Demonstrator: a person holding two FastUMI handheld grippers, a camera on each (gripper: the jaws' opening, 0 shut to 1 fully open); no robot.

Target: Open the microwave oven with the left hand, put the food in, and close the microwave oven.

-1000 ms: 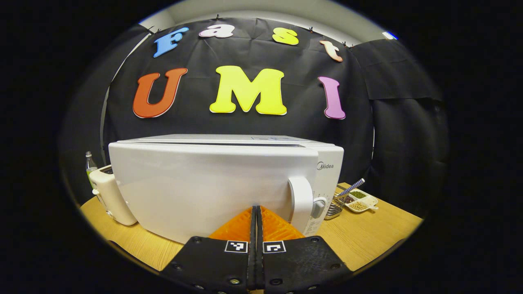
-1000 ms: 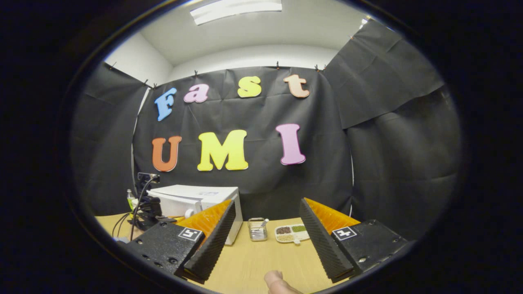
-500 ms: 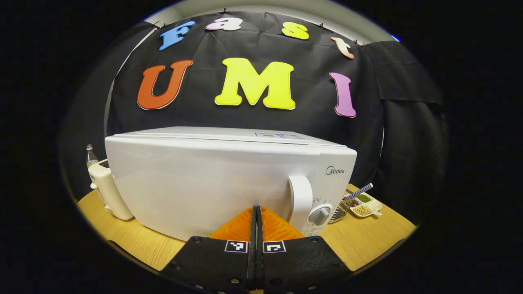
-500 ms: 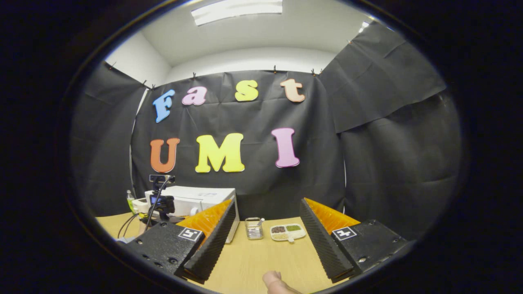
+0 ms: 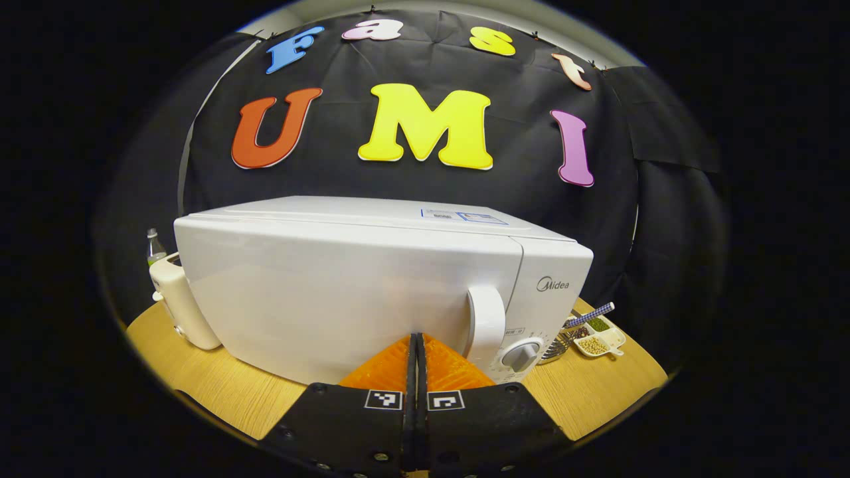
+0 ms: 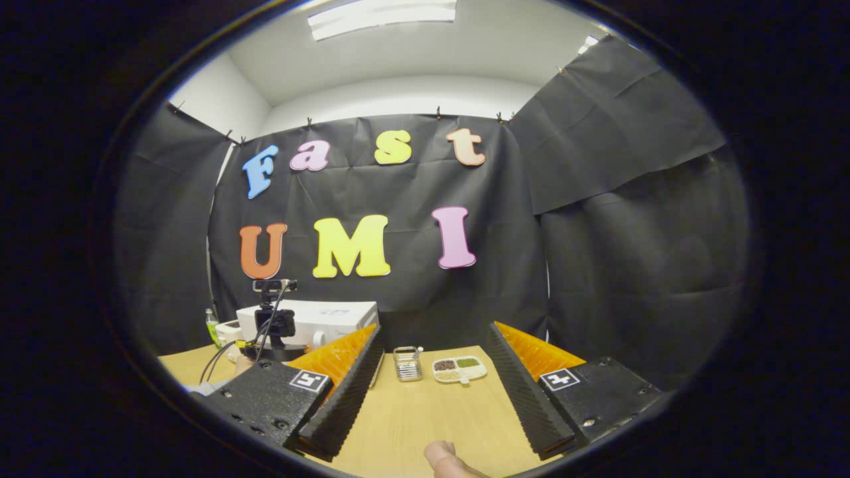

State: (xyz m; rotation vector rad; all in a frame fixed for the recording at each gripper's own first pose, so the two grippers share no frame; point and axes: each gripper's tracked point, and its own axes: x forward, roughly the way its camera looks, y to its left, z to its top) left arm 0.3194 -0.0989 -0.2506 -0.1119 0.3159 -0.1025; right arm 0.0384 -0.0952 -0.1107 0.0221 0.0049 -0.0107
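Note:
The white microwave oven stands on the wooden table with its door flush against the body. Its white handle and grey dial sit at the right of the front. My left gripper is shut, empty, its tips against the lower door just left of the handle. In the right gripper view the microwave is far off at the left, with the other gripper's camera rig in front of it. My right gripper hangs open over the table, holding nothing.
A cream toaster and a small bottle stand left of the microwave. A wire basket and a divided white dish of grains sit to its right. A fingertip shows at the bottom edge.
The microwave door has swung from slightly ajar to flush with the body as my left gripper pressed forward. My right gripper drifted slightly; it stays open.

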